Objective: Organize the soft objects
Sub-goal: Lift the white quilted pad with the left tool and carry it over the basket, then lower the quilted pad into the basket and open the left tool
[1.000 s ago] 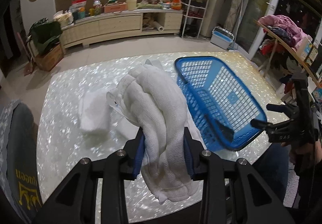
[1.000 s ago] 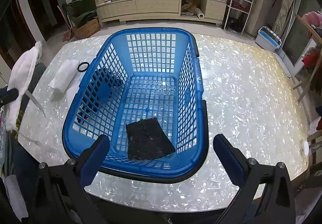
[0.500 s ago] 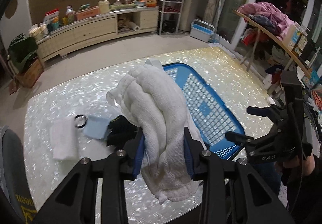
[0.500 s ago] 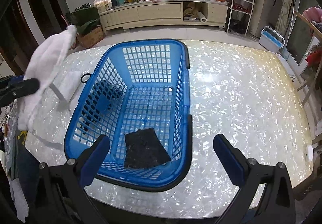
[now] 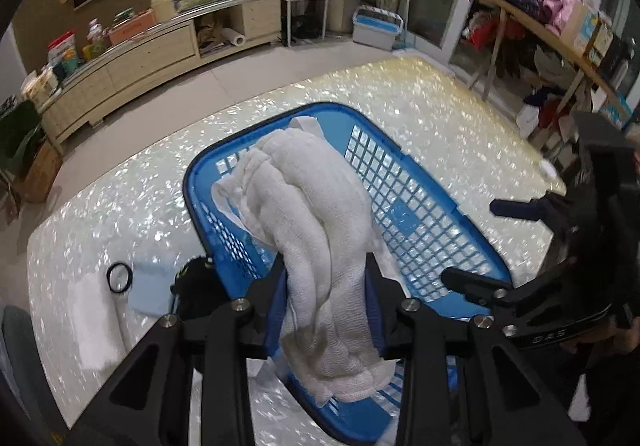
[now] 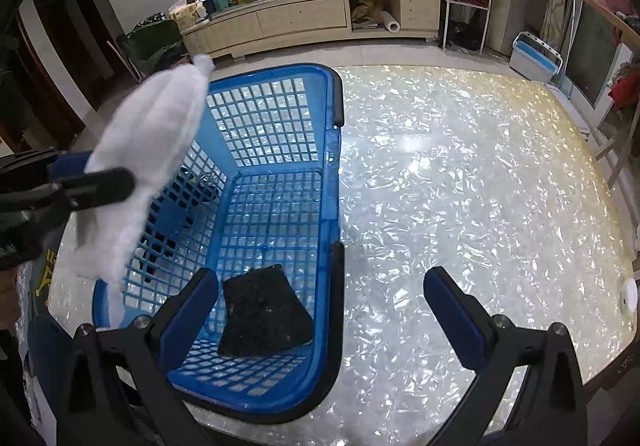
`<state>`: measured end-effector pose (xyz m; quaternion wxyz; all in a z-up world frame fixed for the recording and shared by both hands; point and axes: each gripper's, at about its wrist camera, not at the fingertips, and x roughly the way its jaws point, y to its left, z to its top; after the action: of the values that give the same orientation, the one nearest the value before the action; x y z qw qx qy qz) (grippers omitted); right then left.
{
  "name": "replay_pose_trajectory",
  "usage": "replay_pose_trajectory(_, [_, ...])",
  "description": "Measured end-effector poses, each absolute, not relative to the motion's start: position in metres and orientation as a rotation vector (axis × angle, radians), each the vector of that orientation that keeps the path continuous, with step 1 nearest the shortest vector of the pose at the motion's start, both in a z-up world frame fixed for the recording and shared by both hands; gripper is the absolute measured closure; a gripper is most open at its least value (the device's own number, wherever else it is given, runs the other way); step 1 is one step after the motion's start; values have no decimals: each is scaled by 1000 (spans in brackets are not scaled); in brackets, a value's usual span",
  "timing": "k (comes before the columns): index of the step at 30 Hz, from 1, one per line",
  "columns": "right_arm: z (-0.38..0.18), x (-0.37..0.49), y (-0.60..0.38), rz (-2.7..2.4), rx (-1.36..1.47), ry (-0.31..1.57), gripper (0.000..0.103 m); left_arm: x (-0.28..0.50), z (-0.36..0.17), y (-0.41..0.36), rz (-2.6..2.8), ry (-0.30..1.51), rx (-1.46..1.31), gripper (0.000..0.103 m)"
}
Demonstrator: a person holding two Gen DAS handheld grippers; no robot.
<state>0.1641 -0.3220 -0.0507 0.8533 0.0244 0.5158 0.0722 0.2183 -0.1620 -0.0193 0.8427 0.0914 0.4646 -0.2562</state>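
- Soft white towel [image 5: 320,238] is the thing being handled; the biggest item, though, is the pearly mosaic surface [image 6: 460,185], which carries everything else.
- Blue plastic basket [image 6: 332,181] sits on the surface, its mesh walls and floor open to view; in the right wrist view its near rim lies just under the right tongs.
- White towel hangs bunched and folded over between the fingers of the left tongs [image 5: 326,310], held up over the basket's near-left rim; in the right wrist view it [image 6: 156,149] appears above the basket's left wall.
- Left tongs are pinching the towel, blue pads pressed into the cloth on both sides.
- Right tongs [image 6: 320,306] are spread wide and hold nothing, one finger over the basket's near end, the other over bare surface beside it.
- Black cloth [image 6: 264,318] lies flat on the basket floor at the near end.
- Outside the basket's left wall, on the surface, lie a dark bundle [image 5: 196,286], a pale blue cloth [image 5: 150,286] and another white cloth [image 5: 96,322].
- Small black ring [image 5: 119,277] rests at the pale blue cloth's edge.
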Motion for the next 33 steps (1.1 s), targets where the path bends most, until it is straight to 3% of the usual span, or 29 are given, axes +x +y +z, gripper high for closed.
replay_pose_trajectory(33, [-73, 188, -321, 143, 74, 1171, 0, 296, -113, -227, -678, 1193, 498, 69])
